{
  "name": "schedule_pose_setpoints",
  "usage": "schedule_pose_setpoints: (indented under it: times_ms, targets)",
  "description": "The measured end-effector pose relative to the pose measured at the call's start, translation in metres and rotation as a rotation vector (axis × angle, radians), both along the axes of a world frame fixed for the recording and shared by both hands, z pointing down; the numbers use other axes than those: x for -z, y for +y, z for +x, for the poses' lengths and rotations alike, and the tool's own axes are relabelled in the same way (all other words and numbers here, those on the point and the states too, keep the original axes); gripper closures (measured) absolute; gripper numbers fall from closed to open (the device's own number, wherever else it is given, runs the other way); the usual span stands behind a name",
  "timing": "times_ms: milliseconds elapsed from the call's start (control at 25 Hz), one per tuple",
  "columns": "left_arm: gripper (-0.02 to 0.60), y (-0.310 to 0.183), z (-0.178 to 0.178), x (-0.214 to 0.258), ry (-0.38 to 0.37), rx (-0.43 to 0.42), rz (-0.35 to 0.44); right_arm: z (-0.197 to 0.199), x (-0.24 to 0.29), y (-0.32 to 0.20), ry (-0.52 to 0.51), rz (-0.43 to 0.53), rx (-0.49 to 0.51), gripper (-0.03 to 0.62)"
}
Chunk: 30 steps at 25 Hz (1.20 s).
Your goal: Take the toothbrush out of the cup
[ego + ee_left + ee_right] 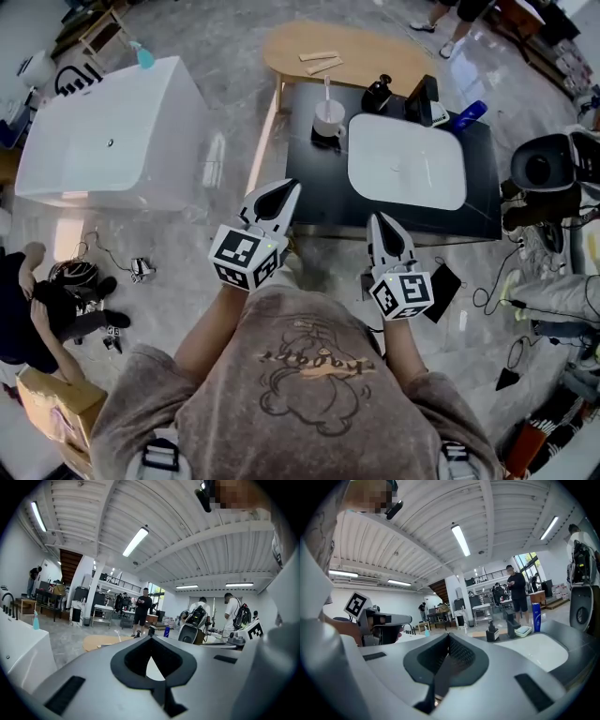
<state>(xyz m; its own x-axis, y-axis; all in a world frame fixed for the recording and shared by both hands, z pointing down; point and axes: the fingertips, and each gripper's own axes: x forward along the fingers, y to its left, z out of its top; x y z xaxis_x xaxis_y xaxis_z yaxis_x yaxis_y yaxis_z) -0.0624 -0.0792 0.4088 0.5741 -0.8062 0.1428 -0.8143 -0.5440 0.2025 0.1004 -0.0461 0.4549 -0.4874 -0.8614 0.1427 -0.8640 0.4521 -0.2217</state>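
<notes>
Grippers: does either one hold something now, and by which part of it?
Nothing is held. The left gripper and the right gripper both have their jaws together and empty; the toothbrush stands in the cup, away from both.

No legible text anywhere; lettering on the shirt (314,361) indistinct.

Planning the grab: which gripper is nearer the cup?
Left. The left gripper is short of the cup, slightly to its left; the right gripper is farther back, to its right.
</notes>
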Motion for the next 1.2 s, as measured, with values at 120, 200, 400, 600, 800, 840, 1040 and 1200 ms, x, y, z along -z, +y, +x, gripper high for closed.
schedule_pose_setpoints:
  times_ms: [120,200,400,600,800,840,1040,1200]
  targets:
    - [0.561,-0.039,-0.002,0.004,-0.001,-0.023,0.002,-0.004,0.004,-0.036,-0.009,0.001,-0.025,0.591]
    - [0.561,-0.063,-0.003,0.005,0.002,-0.038,0.000,-0.006,0.006,-0.058,-0.011,0.002,-0.039,0.591]
    - [0.561,-0.110,-0.004,0.006,0.010,-0.082,-0.002,-0.013,0.011,-0.105,-0.011,0.006,-0.078,0.591]
    - [0.561,-0.140,-0.008,0.006,0.011,-0.116,-0.003,-0.015,0.015,-0.131,-0.010,0.008,-0.115,0.591]
    - [0.561,-0.160,-0.002,0.004,0.016,-0.119,-0.013,-0.010,0.016,-0.149,-0.005,0.002,-0.119,0.591]
    - [0.561,-0.163,0.000,0.004,0.017,-0.119,-0.012,-0.009,0.016,-0.153,-0.005,0.003,-0.118,0.591]
    - [0.561,-0.176,0.005,0.006,0.021,-0.091,-0.010,-0.004,0.018,-0.170,-0.010,0.005,-0.079,0.591]
    - [0.561,-0.183,0.014,0.007,0.034,-0.078,-0.006,0.000,0.018,-0.184,-0.014,0.009,-0.038,0.591]
